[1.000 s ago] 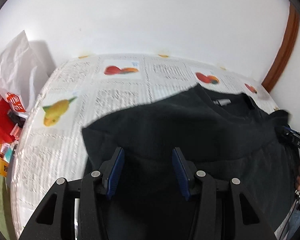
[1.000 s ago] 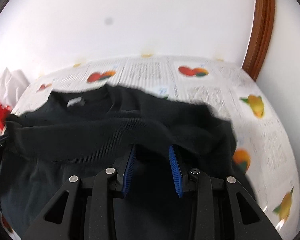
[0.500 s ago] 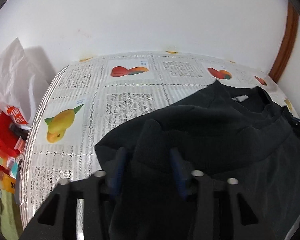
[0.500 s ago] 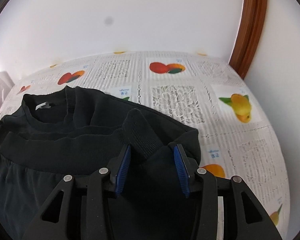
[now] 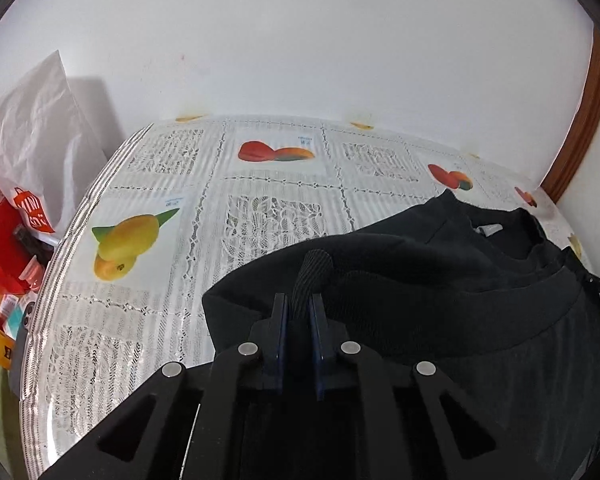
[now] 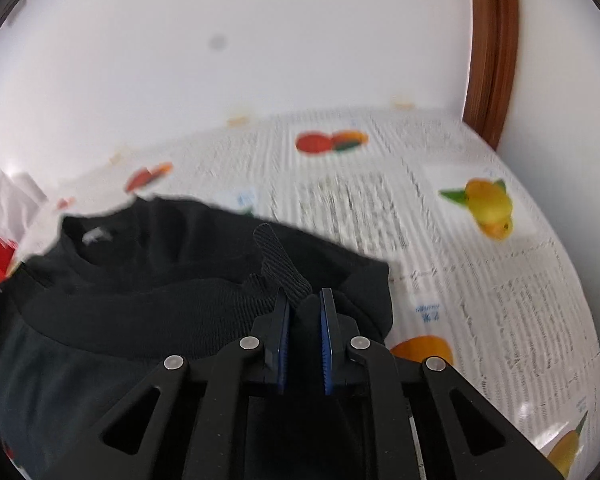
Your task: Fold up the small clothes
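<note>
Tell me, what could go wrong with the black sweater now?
The left gripper pinches only a thin ribbed fold of the black sweater, so it might slip out when lifted. The right gripper holds a thicker bunch, so the fold could come out crooked. The lace tablecloth might snag or drag along.

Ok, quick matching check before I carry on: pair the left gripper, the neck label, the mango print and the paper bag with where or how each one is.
Things:
1. left gripper
2. neck label
3. mango print
4. white paper bag

States or places:
A. on the tablecloth, left of the black sweatshirt
B. off the table's left edge, against the wall
C. shut on a ribbed fold
D. inside the collar

Pairs: 1-C, 2-D, 3-A, 4-B
</note>
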`<state>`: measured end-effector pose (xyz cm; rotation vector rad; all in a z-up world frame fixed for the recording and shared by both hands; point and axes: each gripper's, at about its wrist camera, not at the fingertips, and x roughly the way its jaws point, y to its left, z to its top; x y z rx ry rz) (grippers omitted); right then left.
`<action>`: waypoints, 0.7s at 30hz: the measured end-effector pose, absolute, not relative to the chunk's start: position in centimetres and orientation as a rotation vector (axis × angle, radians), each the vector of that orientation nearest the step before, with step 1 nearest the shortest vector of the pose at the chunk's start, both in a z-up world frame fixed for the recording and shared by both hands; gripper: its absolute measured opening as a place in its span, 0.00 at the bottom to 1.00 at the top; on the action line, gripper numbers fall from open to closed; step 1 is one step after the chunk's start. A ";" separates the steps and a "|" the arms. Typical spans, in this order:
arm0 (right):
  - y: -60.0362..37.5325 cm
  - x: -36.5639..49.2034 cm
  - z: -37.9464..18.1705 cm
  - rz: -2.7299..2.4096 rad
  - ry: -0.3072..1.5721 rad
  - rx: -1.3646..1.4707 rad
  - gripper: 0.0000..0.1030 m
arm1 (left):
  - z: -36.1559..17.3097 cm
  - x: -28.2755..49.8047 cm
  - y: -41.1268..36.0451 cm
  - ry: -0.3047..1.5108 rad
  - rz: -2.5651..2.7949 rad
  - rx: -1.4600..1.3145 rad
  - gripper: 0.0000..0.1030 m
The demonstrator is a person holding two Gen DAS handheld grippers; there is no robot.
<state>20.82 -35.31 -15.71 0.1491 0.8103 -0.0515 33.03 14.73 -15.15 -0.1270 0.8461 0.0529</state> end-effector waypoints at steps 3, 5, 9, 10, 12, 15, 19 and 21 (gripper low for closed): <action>-35.1 20.7 -15.4 -0.056 0.821 0.136 0.15 | -15.0 33.0 14.6 0.855 0.054 -0.123 0.12; -35.0 20.3 -15.2 -0.057 0.837 0.133 0.19 | -14.9 32.9 14.6 0.872 0.055 -0.128 0.15; -35.7 17.4 -13.8 -0.076 0.820 0.142 0.34 | -14.0 31.5 14.7 0.878 0.045 -0.117 0.22; -35.9 16.7 -13.6 -0.089 0.816 0.139 0.40 | -13.7 30.8 14.9 0.876 0.045 -0.116 0.26; -36.6 14.8 -13.3 -0.111 0.818 0.135 0.46 | -13.4 29.4 15.4 0.876 0.039 -0.129 0.34; -37.8 12.3 -13.8 -0.110 0.846 0.164 0.52 | -13.5 26.8 16.5 0.886 0.026 -0.160 0.53; -38.1 9.7 -15.5 -0.088 0.881 0.195 0.53 | -14.3 23.4 18.0 0.921 0.031 -0.187 0.53; -38.1 9.2 -16.5 -0.085 0.892 0.210 0.53 | -15.1 21.8 18.9 0.946 0.025 -0.223 0.53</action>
